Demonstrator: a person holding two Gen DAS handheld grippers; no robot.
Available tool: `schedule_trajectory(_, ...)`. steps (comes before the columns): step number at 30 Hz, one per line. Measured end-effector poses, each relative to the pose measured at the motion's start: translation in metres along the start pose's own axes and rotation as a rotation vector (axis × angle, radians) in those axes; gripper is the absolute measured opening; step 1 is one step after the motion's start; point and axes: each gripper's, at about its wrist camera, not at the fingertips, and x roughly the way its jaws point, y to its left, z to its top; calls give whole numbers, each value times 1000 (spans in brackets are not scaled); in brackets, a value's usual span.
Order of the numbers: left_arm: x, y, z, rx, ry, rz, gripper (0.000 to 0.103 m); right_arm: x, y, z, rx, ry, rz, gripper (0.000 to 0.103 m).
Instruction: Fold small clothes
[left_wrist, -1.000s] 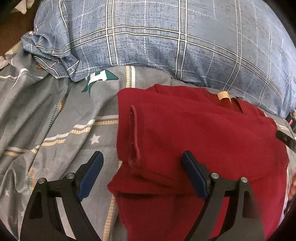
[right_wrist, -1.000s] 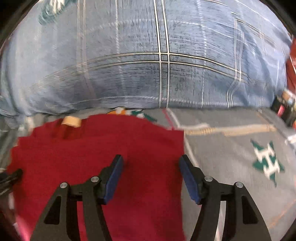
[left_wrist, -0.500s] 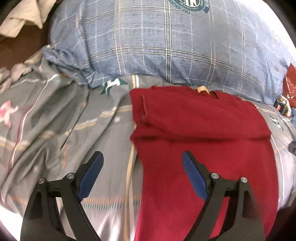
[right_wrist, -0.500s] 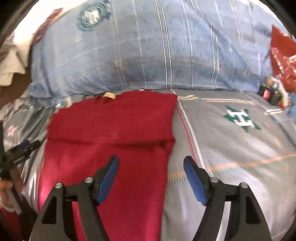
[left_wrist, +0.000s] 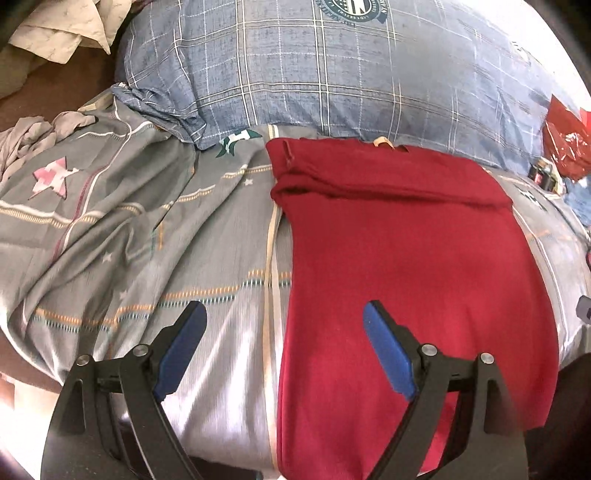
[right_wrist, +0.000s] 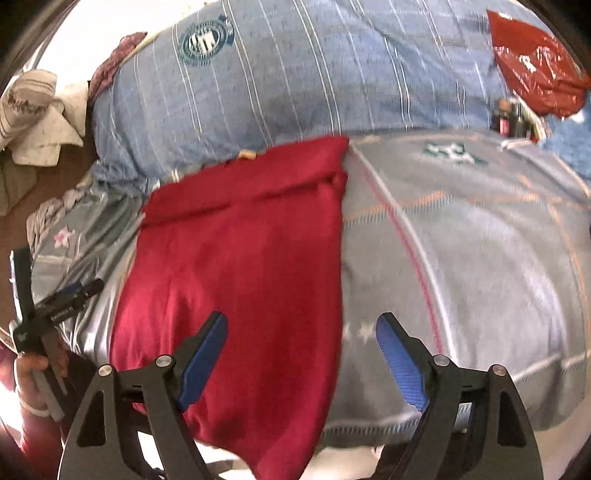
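A dark red garment (left_wrist: 406, 266) lies flat on the grey patterned bedsheet (left_wrist: 184, 229), its far end folded over near the neck label, its near end hanging over the bed's edge. My left gripper (left_wrist: 282, 347) hovers open above its near left edge, nothing between the fingers. The same red garment (right_wrist: 240, 266) fills the left of the right wrist view. My right gripper (right_wrist: 301, 354) hovers above its near right edge, jaws opening and empty. The left gripper (right_wrist: 51, 295) and the hand holding it show at the far left of that view.
A big blue checked pillow (left_wrist: 332, 74) lies behind the garment. Crumpled pale cloth (left_wrist: 59, 29) sits at the far left on a brown surface. A red plastic bag (right_wrist: 532, 62) and small dark bottles (right_wrist: 511, 114) lie at the far right.
Both grippers have pulled back from the pillow toward the bed's near edge, so the whole garment now shows. The right gripper's jaws have widened.
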Motion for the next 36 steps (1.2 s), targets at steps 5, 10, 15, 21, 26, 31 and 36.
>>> schedule_trajectory(5,-6,2,-13,6,4,7,88,-17,-2,-7,-8,-16,-6,84)
schedule_trajectory(10,-17,10,-29,-10,17,-25,88,-80,-20,6,-39,-132,-143,93)
schedule_trajectory(15,-15,17,-52,-18,59,-35,88,-82,-25,-15,-29,-119,-131,98)
schedule_trajectory(21,-11,15,-75,6,95,-33,88,-20,-16,-60,78,30,33,97)
schedule_trajectory(26,-5,13,-88,-10,127,-65,88,-4,-5,-80,16,73,-12,98)
schedule_trajectory(31,0,9,-93,-8,134,-50,88,4,-8,-86,50,107,15,98)
schedule_trajectory(36,2,8,-91,-18,133,-55,88,6,-4,-85,48,110,10,98)
